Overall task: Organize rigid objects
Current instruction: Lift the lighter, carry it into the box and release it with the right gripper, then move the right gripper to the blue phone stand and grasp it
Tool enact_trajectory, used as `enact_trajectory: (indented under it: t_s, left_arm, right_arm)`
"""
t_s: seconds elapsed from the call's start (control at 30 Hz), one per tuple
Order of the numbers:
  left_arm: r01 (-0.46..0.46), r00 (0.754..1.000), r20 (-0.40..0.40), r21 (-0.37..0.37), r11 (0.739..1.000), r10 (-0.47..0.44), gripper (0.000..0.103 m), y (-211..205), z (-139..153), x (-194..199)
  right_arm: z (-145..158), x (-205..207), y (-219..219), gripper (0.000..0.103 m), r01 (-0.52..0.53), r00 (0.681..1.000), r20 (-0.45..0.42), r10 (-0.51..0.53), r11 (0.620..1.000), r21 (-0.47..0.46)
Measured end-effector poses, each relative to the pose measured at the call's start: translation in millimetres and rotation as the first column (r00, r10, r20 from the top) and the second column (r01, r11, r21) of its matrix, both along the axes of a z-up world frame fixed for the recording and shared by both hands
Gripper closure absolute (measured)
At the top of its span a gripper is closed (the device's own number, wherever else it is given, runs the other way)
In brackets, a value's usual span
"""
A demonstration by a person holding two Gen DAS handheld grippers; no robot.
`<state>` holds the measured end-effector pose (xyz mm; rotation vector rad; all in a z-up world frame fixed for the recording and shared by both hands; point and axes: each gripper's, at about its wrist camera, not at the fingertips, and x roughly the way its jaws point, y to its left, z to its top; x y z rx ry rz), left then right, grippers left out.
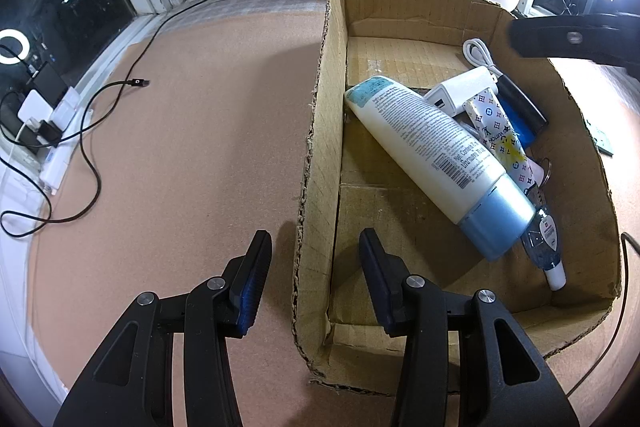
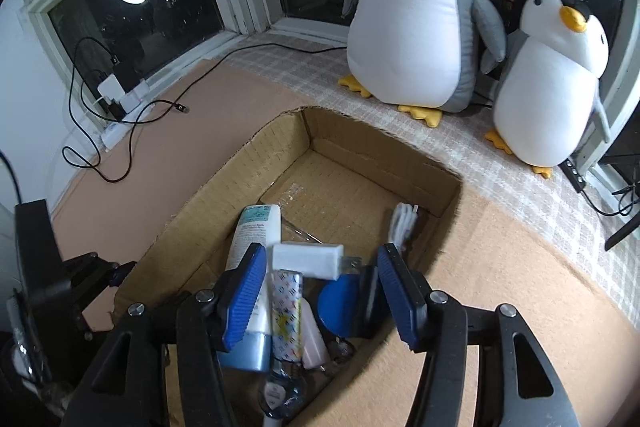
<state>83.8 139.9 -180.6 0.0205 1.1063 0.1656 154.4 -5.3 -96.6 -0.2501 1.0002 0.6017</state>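
The right gripper point(image 2: 322, 291) stands open above the brown cardboard box point(image 2: 344, 131), a white rectangular charger block point(image 2: 308, 259) lying between its blue pads, untouched. The left gripper point(image 1: 314, 283) is at its narrowest, empty, straddling the box's near wall. Beneath, a white tube with a pale-blue cap point(image 1: 436, 155) partly hides a patterned tube point(image 1: 496, 131), a blue disc and a clear small bottle point(image 1: 546, 247).
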Motion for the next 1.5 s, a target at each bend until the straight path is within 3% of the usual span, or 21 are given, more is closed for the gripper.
enact_trajectory:
  t_s: [0.37,0.57,0.67,0.8,1.27,1.5]
  left_arm:
    - [0.0,1.0,0.0,0.0,1.0,0.0,0.058,0,0,0]
    - [0.0,1.0,-0.001,0.001,1.0,0.0,0.058,0,0,0]
    - [0.001,1.0,-0.001,0.003,1.0,-0.001,0.058,0,0,1]
    - [0.002,1.0,-0.004,0.008,1.0,-0.002,0.058,0,1,2]
    - [0.002,1.0,-0.006,0.014,1.0,-0.002,0.058,-3,1,1]
    - [0.003,1.0,-0.006,0.016,1.0,-0.003,0.058,-3,1,1]
  right_arm:
    - [19,-2,-80,0.048,0.087,0.996,0.036,-0.086,0.996,-0.007]
    - [10,-2,-132,0.047,0.109,0.994,0.009,-0.108,0.992,-0.058]
    - [-2,-4,-149,0.041,0.095,0.995,-0.005,-0.096,0.989,-0.111]
    - [-20,-6,-159,0.041,0.075,0.997,0.002,-0.077,0.974,-0.216]
    - [-59,-2,-148,0.041,-0.001,1.0,-0.009,-0.002,0.938,-0.346]
    - [-64,19,-156,0.041,0.072,0.997,-0.013,-0.08,0.945,-0.318]
